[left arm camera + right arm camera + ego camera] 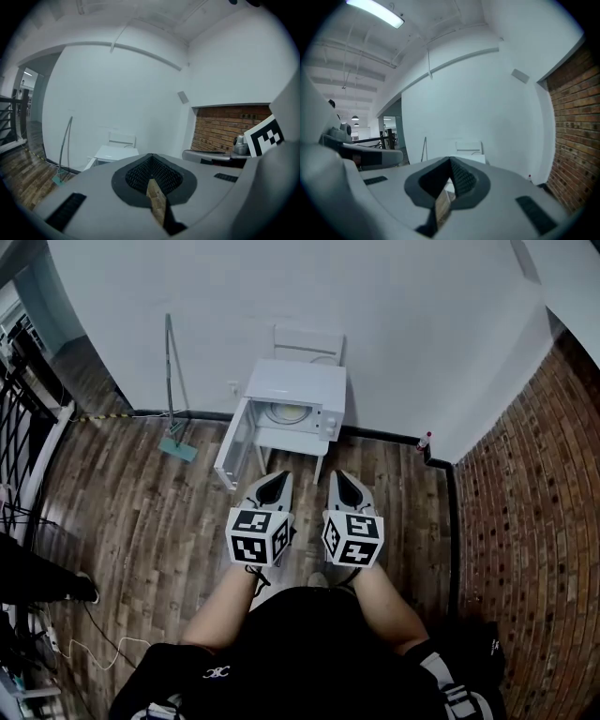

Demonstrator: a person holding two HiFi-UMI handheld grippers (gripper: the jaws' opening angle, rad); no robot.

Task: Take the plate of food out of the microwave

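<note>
A white microwave [298,395] stands on a small white stand against the white wall, and its door [232,444] hangs open to the left. Inside lies a plate [288,412] with pale food. My left gripper [277,475] and right gripper [338,474] are held side by side a short way in front of it, both shut and empty, pointing at the microwave. The left gripper view shows my left gripper [151,157] with the microwave [114,152] low beyond its tips. From the right gripper view, the microwave [472,158] sits just past my right gripper [451,162].
A long-handled tool [170,371] leans on the wall left of the microwave, with a teal head [178,449] on the wood floor. A brick wall [525,493] runs along the right, with a small bottle [426,439] at its corner. A railing [28,427] borders the left.
</note>
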